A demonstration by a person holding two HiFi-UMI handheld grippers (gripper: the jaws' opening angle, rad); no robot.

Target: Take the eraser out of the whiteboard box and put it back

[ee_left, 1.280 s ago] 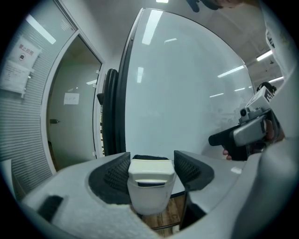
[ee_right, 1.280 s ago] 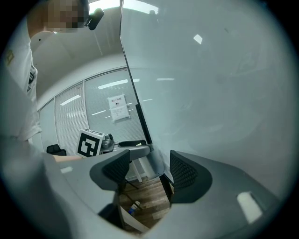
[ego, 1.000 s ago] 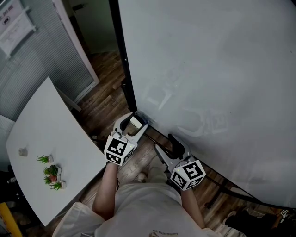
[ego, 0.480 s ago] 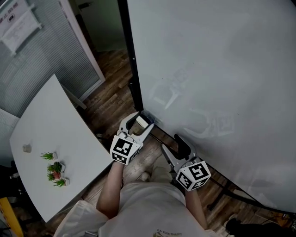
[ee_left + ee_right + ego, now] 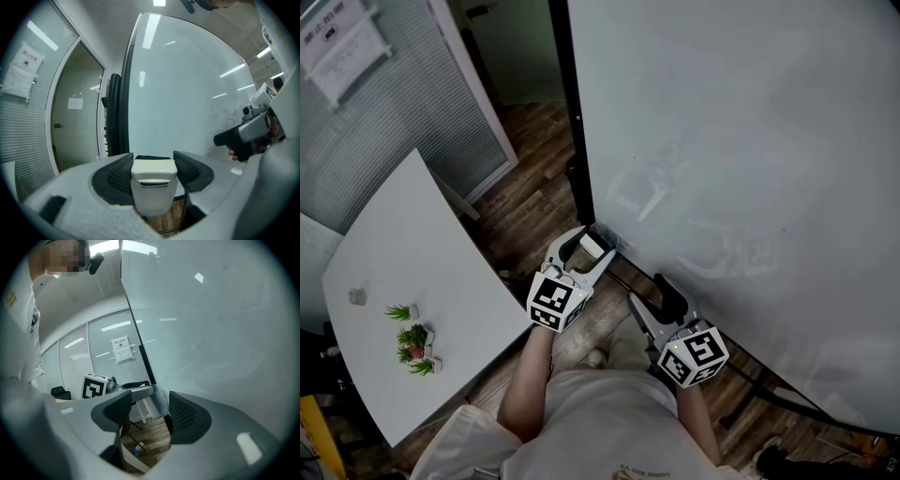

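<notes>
Holds place since a second ago; clamps the eraser (image 5: 153,187) in the left gripper (image 5: 587,249) at the whiteboard's (image 5: 741,141) lower corner; keeps the right gripper (image 5: 648,294) spread, empty.

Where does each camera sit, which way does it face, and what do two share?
Head view: on the person's head, looking steeply down at the whiteboard and white table; shows forearms, left gripper and right gripper.
Left gripper view: on the left gripper, looking along its jaws, closed on the eraser, at the whiteboard; right gripper at right.
Right gripper view: on the right gripper, looking along its open, empty jaws towards the whiteboard's edge; shirt at left.
Shared: all see the whiteboard; head and left gripper views show the eraser.
</notes>
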